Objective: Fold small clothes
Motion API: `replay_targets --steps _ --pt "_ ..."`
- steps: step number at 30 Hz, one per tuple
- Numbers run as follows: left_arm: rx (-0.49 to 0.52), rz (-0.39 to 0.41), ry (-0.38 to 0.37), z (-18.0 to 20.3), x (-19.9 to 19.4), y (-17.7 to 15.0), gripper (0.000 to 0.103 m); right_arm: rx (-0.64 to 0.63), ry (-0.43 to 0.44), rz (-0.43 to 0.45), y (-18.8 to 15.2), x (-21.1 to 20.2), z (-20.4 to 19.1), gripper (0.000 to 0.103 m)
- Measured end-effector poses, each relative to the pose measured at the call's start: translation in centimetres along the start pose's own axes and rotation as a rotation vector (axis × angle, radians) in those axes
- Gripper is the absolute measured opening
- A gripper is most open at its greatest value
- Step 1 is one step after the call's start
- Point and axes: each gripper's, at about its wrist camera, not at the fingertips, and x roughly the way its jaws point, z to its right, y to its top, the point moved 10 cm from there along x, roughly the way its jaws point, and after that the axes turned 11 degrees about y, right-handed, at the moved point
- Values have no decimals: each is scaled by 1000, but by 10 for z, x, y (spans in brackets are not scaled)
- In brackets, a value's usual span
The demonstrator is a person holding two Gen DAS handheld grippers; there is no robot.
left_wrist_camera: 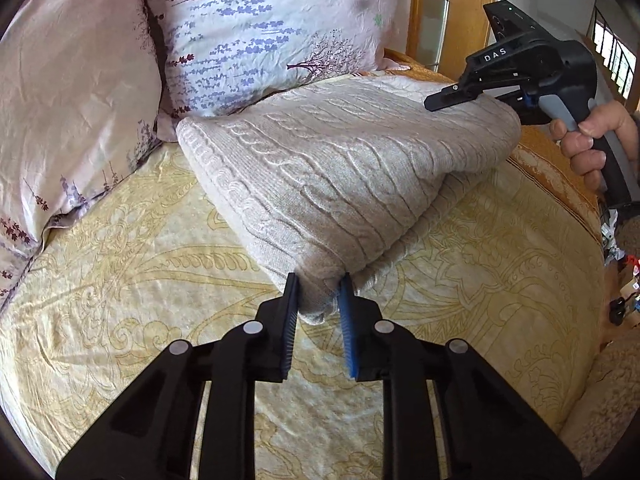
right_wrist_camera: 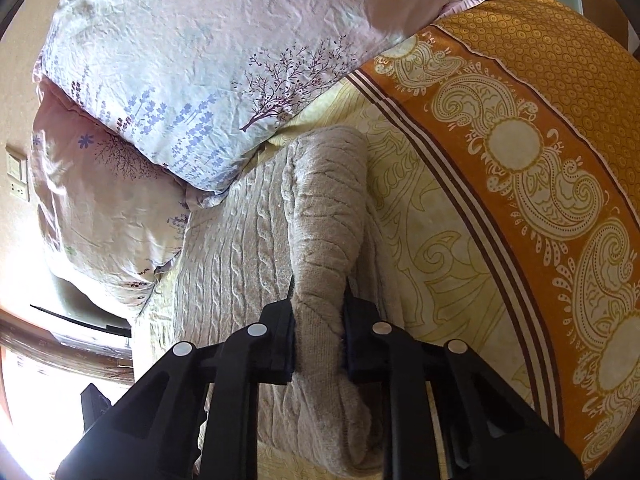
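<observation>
A beige cable-knit sweater [left_wrist_camera: 340, 168] lies folded on the yellow patterned bedspread [left_wrist_camera: 140, 264]. My left gripper [left_wrist_camera: 318, 284] is shut on the sweater's near corner, the knit bunched between its blue pads. My right gripper [left_wrist_camera: 452, 94] shows in the left wrist view at the sweater's far right edge, held by a hand. In the right wrist view the right gripper [right_wrist_camera: 318, 292] is shut on a thick folded edge of the sweater [right_wrist_camera: 324, 216], which rises between its fingers.
Two floral pillows [left_wrist_camera: 260, 28] lean at the head of the bed, touching the sweater's far side. An orange paisley border [right_wrist_camera: 520, 160] runs along the bed's right edge. A wooden door frame [left_wrist_camera: 468, 12] stands behind.
</observation>
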Motion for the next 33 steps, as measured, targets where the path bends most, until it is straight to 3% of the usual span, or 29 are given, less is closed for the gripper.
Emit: replay_targets --steps 11,18,20,23,25,30,33 --pt "-30 -19 -17 0 0 1 18 -44 -12 -4 7 4 -4 13" --pt "-81 29 -28 -10 -17 14 12 -282 37 103 42 -18 -68 12" --pt "-106 17 -34 -14 -17 11 12 -307 -26 73 39 -10 -59 12" --pt "-123 -31 -48 -12 -10 -1 12 -193 -116 -31 22 11 -8 12" --pt "-122 -52 -55 -10 -8 -7 11 -128 -107 -56 10 14 10 12" --pt "-191 -109 -74 -18 1 -18 6 -76 -70 -50 8 13 15 14" --pt "-136 -52 -54 -13 -12 -11 10 -70 -54 -41 13 9 9 25"
